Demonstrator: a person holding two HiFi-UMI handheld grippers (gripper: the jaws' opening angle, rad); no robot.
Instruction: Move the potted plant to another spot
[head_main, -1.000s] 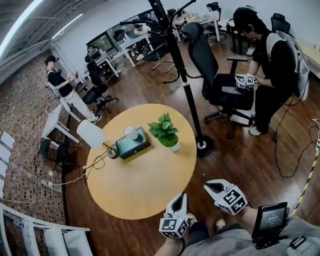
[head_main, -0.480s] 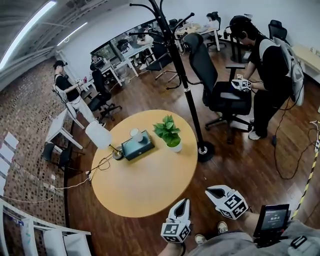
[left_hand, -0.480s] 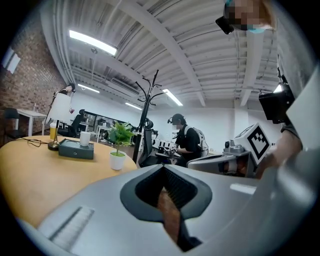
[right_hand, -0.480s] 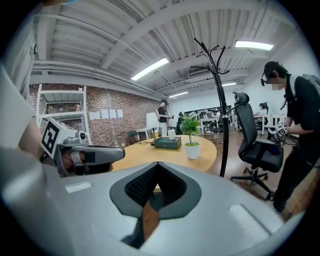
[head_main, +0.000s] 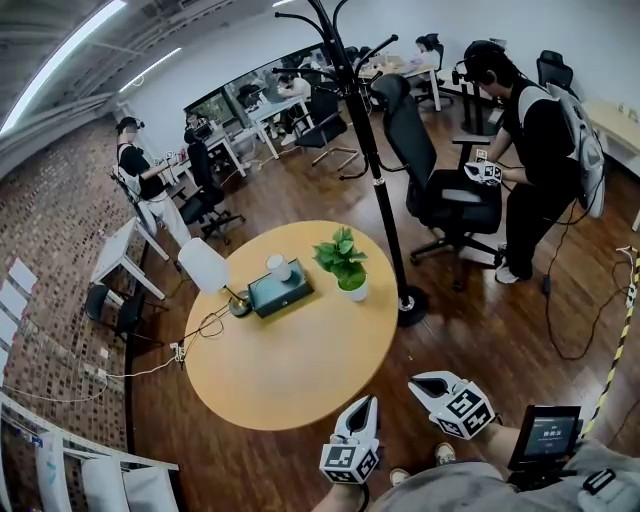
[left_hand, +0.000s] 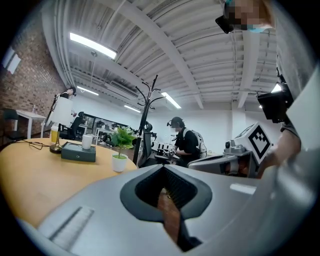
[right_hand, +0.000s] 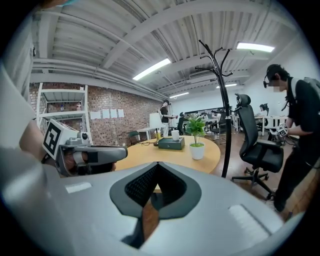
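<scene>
Round wooden surface (head_main: 290, 370) ahead; the potted plant (head_main: 344, 258) stands near its far edge, just beside a teal box (head_main: 280, 290). Likely light, top-heavy, leaves floppy: take the smooth white pot (head_main: 353, 292) low. Left tongs (head_main: 367, 402) and right tongs (head_main: 416, 380) are closed, empty, well apart from it.

Bright, even light falls from long ceiling tubes (head_main: 62, 45), up at ten o'clock in the head view. The bench (head_main: 290, 370) shows a soft sheen and faint shadows. Fisheye bends every edge. Both gripper views have black corners and a blurred foreground.
</scene>
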